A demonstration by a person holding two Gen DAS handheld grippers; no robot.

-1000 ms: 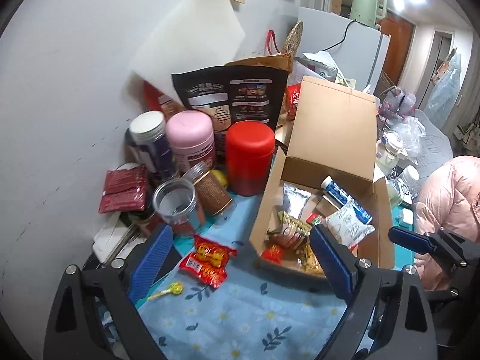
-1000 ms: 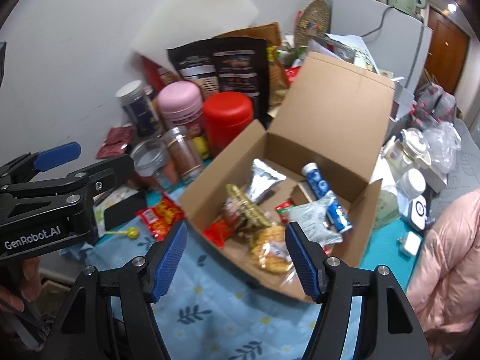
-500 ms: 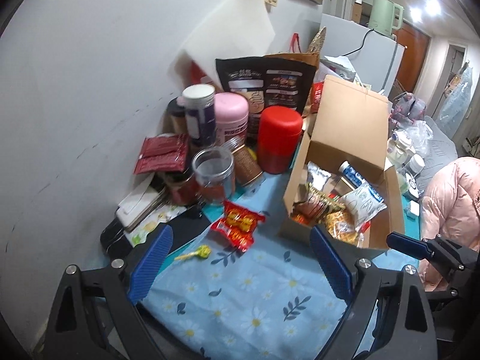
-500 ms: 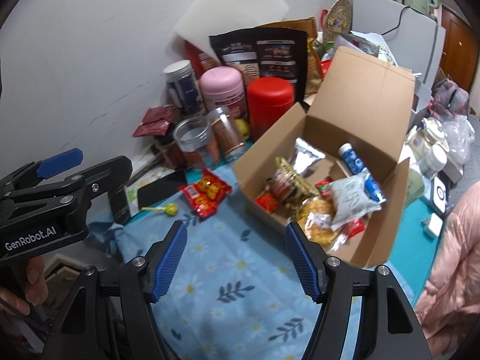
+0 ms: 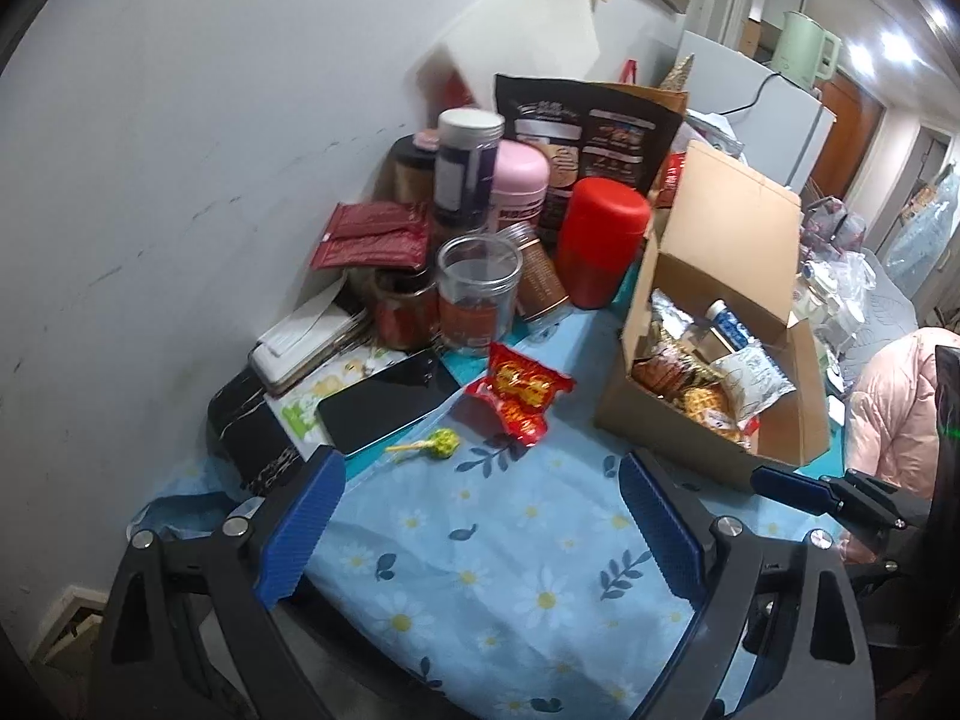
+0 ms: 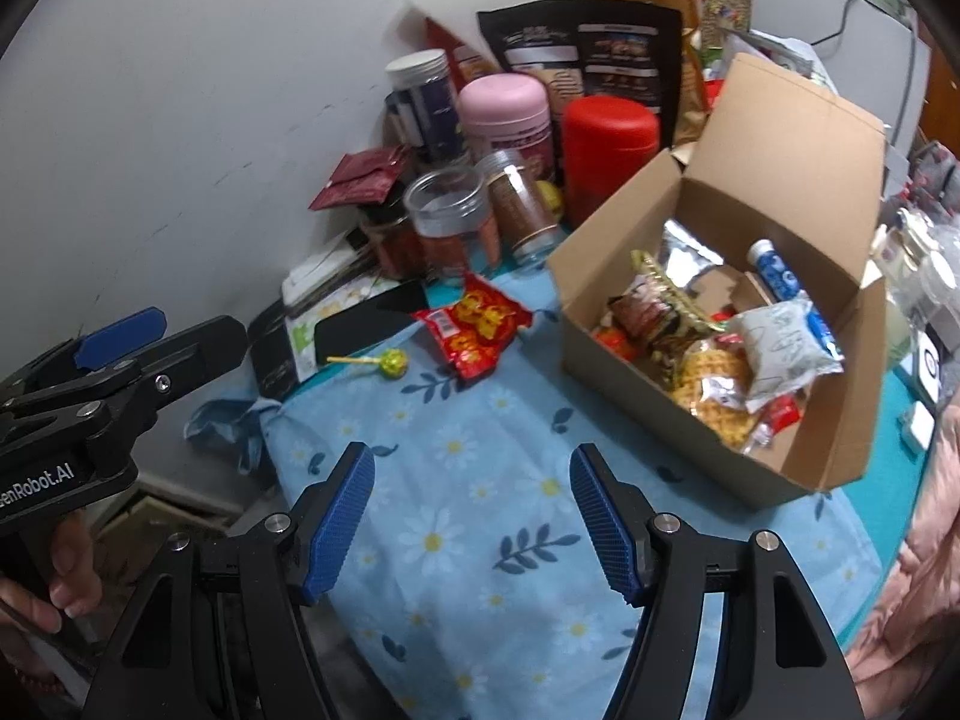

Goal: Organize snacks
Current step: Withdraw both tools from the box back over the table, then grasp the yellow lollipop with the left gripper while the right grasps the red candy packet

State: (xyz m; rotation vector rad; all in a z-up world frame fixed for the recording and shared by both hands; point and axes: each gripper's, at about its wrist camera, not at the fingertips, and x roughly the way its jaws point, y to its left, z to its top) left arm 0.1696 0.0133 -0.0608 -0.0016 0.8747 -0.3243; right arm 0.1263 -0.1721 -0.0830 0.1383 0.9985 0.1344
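An open cardboard box (image 5: pixel 672 384) (image 6: pixel 624 354) holding several snack packets stands on the flowered blue cloth. To its left lie a red snack packet (image 5: pixel 521 391) (image 6: pixel 474 324) and a green lollipop (image 5: pixel 441 443) (image 6: pixel 390 363). My left gripper (image 5: pixel 483 498) hovers open and empty over the cloth, short of the lollipop and packet. My right gripper (image 6: pixel 472 495) is likewise open with nothing between its blue pads, near the cloth's front. The left gripper's body (image 6: pixel 90 378) appears at the left of the right wrist view, held by a hand (image 6: pixel 54 576).
Jars and canisters crowd the wall behind: a red canister (image 5: pixel 600 240), a pink one (image 5: pixel 519 186), a clear jar (image 5: pixel 477 294), a black pouch (image 5: pixel 594 126). A black phone (image 5: pixel 384 402) and a notebook stack (image 5: pixel 300 342) lie left. A pink jacket (image 5: pixel 894 408) is at right.
Both grippers have drawn back from the box and sunk lower, so the box and jars look smaller and more cloth shows. Their jaws kept the same width.
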